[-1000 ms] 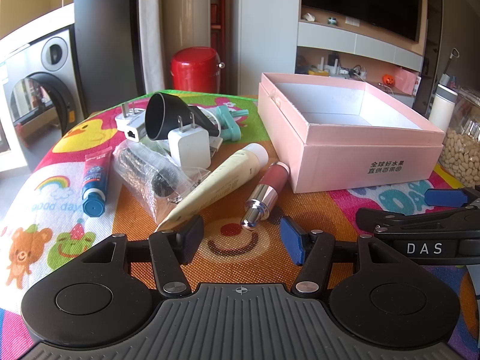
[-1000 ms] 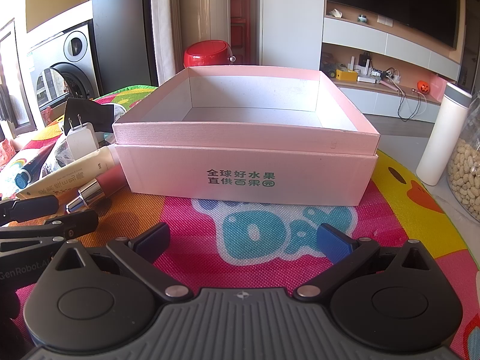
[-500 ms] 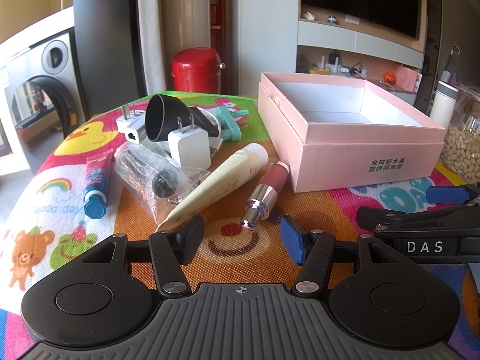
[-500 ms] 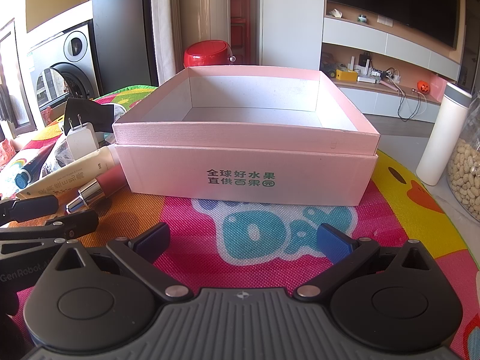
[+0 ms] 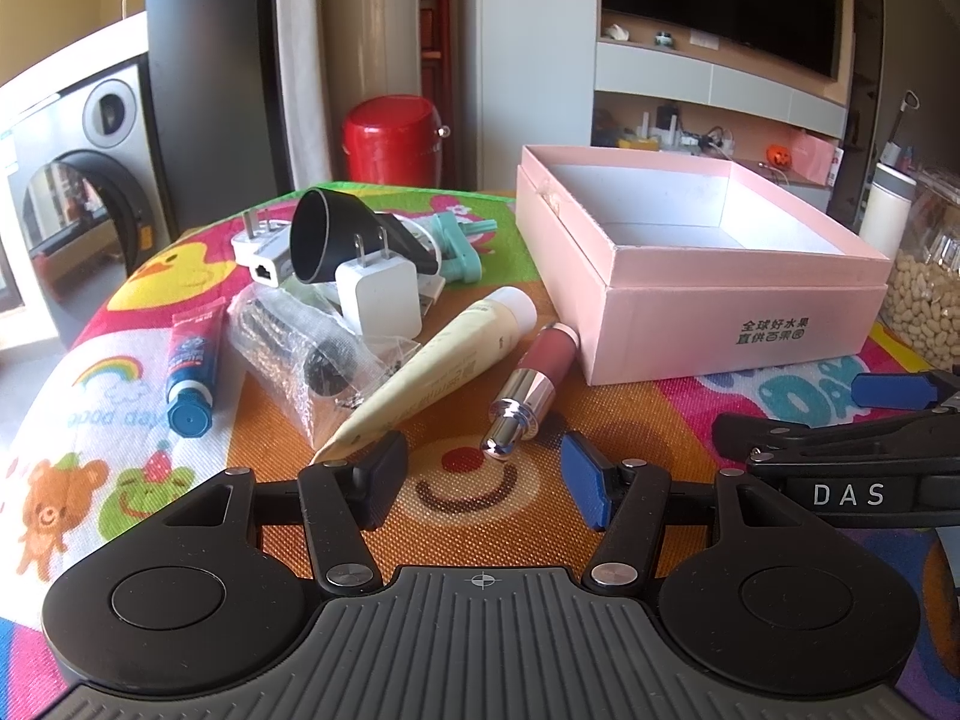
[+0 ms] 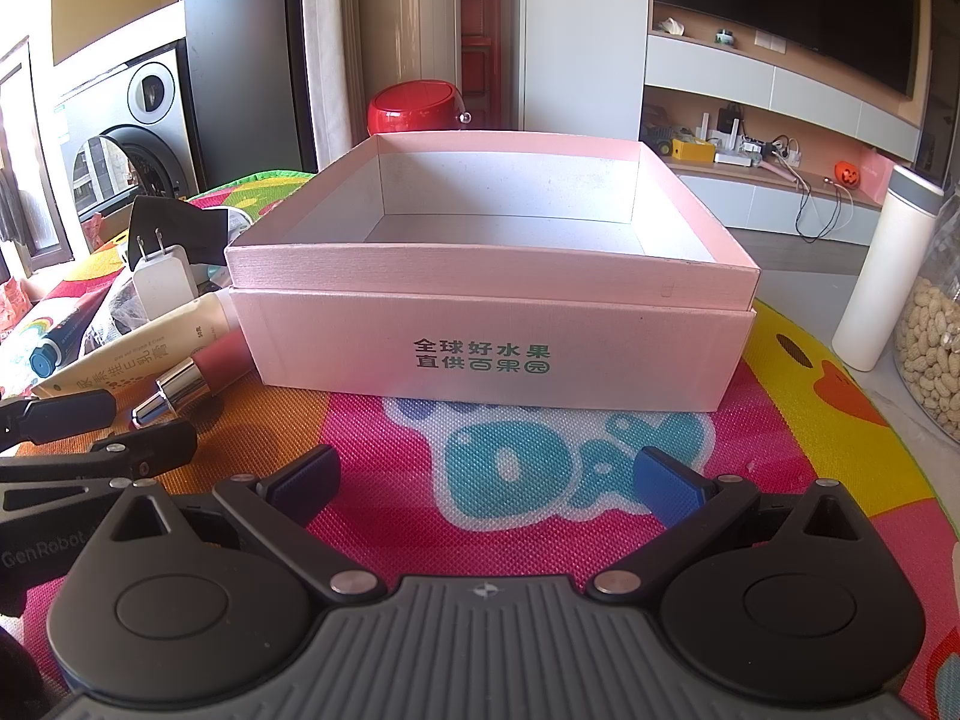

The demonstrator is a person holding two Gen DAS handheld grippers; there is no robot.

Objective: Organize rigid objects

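An open, empty pink box (image 5: 720, 324) (image 6: 492, 354) stands on the colourful mat. Left of it lie a pink-and-silver lipstick (image 5: 531, 387) (image 6: 192, 378), a cream tube (image 5: 444, 366), a white charger (image 5: 378, 297), a blue toothpaste tube (image 5: 192, 366), a clear bag with dark parts (image 5: 300, 348), a black funnel (image 5: 324, 234) and a white plug adapter (image 5: 261, 249). My left gripper (image 5: 483, 477) is open and empty, just short of the lipstick's silver tip. My right gripper (image 6: 486, 480) is open and empty in front of the box.
A white bottle (image 6: 882, 276) and a jar of peanuts (image 6: 936, 336) stand at the right edge of the mat. A red stool (image 5: 393, 141) and a washing machine (image 5: 78, 180) are beyond the table. A mint clip (image 5: 459, 243) lies behind the charger.
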